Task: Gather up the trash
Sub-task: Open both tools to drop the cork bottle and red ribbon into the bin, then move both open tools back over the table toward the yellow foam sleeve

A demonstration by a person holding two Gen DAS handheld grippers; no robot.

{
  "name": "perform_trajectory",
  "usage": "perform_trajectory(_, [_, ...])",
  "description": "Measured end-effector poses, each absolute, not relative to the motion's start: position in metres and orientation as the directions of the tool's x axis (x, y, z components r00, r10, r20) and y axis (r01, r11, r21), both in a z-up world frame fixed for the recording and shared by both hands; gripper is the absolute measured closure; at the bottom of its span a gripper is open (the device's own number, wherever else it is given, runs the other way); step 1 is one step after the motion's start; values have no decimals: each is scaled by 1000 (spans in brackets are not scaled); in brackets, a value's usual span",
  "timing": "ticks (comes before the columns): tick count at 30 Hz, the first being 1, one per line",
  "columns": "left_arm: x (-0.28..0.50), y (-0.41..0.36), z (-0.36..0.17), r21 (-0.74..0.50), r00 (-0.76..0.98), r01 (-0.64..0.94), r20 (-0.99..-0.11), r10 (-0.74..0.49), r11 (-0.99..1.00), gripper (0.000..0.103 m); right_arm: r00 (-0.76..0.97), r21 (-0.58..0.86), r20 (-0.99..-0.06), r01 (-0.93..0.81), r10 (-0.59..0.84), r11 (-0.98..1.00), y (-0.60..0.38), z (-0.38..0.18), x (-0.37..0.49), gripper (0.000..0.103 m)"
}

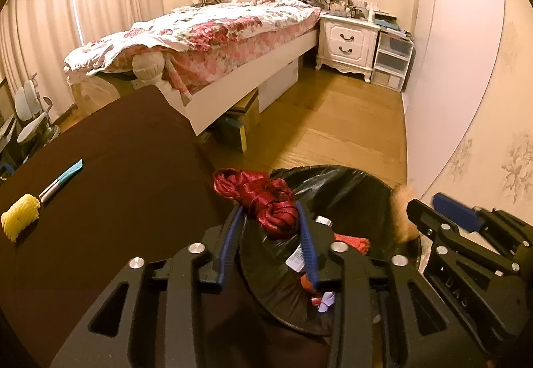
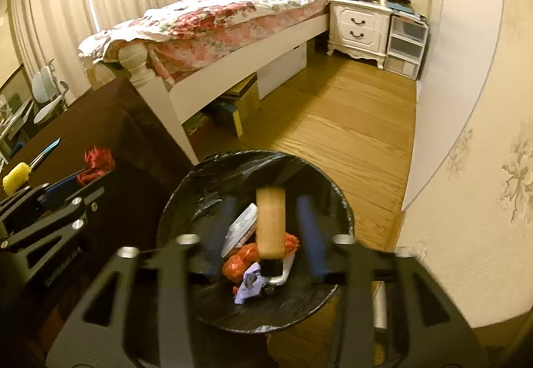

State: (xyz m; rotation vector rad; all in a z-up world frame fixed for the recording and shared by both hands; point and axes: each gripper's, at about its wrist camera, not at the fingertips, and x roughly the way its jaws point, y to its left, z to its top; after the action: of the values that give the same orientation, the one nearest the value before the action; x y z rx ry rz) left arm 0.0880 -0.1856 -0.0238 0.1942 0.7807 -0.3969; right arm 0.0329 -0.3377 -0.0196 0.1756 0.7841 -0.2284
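The left gripper [image 1: 271, 221] has its jaws squeezed on a shiny dark red bundle of cord [image 1: 266, 201], knotted and looped, held at the edge of the brown surface [image 1: 116, 168] just over the rim of the black-lined trash bin [image 2: 343, 201]. The right gripper [image 2: 266, 228] has its jaws spread wide over the bin, touching nothing. A blurry tan wooden block [image 2: 270, 223] is between them, above the orange and purple scraps inside.

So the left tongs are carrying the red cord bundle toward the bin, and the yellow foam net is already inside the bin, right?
Not quite. The left tongs do hold the red cord bundle at the bin, but the yellow foam net lies on the dark table, as the left wrist view shows.
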Motion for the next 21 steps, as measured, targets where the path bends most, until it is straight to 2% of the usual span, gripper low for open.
perform_trajectory(3, [88, -182, -20, 13, 652, 403, -706, -277, 915, 39, 682, 64, -716, 280, -152, 958, -341, -22, 31, 50])
perform_trajectory(12, [87, -167, -17, 2, 667, 354, -701, -251, 935, 31, 677, 57, -720, 279, -154, 959, -329, -26, 30, 43])
perform_trajectory(15, [85, -162, -16, 13, 676, 342, -698, -236, 940, 31, 679, 54, -718, 273, -153, 960, -323, -23, 30, 37])
perform_trajectory(21, [82, -147, -14, 19, 685, 311, -697, -210, 950, 30, 687, 58, -713, 253, -137, 966, -311, -16, 31, 33])
